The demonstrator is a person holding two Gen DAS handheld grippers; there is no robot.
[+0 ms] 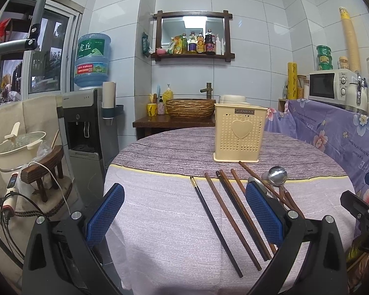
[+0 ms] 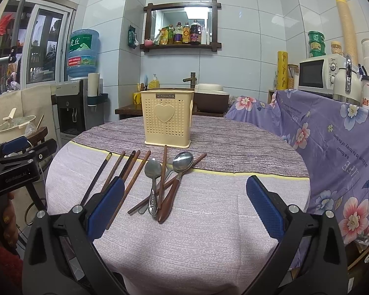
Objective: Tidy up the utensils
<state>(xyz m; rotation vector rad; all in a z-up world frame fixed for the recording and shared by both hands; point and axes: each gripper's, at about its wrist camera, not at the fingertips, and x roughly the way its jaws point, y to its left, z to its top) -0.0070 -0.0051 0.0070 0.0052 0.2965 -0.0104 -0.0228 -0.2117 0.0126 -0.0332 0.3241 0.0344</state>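
Chopsticks lie fanned on the round table, dark and brown sticks side by side, left of a small heap of spoons crossed with two more sticks. Beyond them, toward the far side, a cream perforated holder stands upright on the darker cloth. Left gripper hovers above the near edge, fingers spread wide, nothing held. Right gripper likewise gapes wide and empty, near the spoons
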